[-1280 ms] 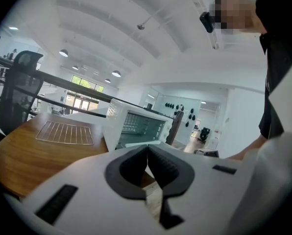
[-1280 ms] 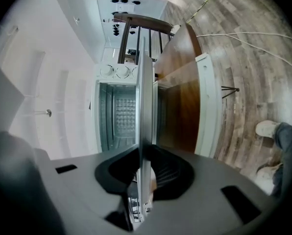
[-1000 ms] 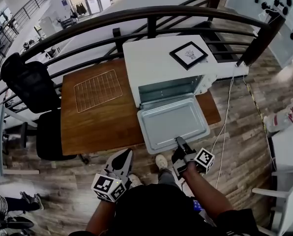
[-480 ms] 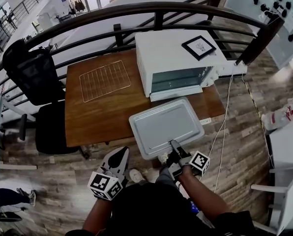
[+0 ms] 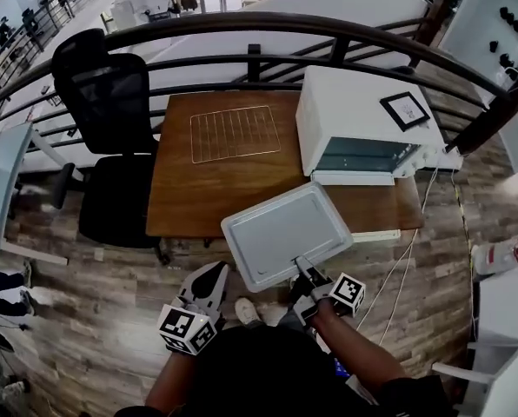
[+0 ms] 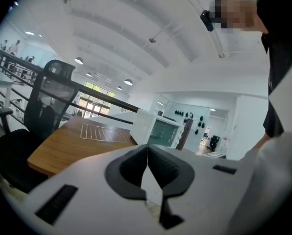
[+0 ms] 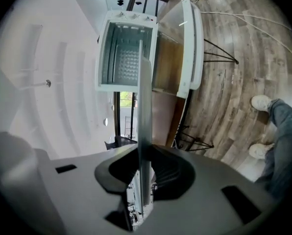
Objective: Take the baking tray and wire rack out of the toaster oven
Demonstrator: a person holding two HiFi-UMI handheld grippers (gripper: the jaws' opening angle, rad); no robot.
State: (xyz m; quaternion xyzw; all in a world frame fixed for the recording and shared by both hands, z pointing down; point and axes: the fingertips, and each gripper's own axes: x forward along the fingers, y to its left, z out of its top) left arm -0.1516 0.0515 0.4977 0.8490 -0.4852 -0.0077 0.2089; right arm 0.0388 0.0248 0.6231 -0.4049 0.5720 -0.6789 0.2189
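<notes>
Tray (image 5: 283, 233): flat rectangular metal, rounded corners | rack (image 5: 235, 134): wire grid

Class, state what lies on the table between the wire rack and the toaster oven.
Nothing: the head view shows only bare tabletop between the wire rack and the toaster oven.

Table (image 5: 202, 202) front-left open; wire rack (image 5: 235, 134) at back, oven (image 5: 355, 115) rt, chair (image 5: 111, 102) lt.

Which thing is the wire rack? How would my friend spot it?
Find the brown wooden table. The wire rack lies flat on its far half, left of the white toaster oven. It is a see-through metal grid, unlike the solid baking tray.
</notes>
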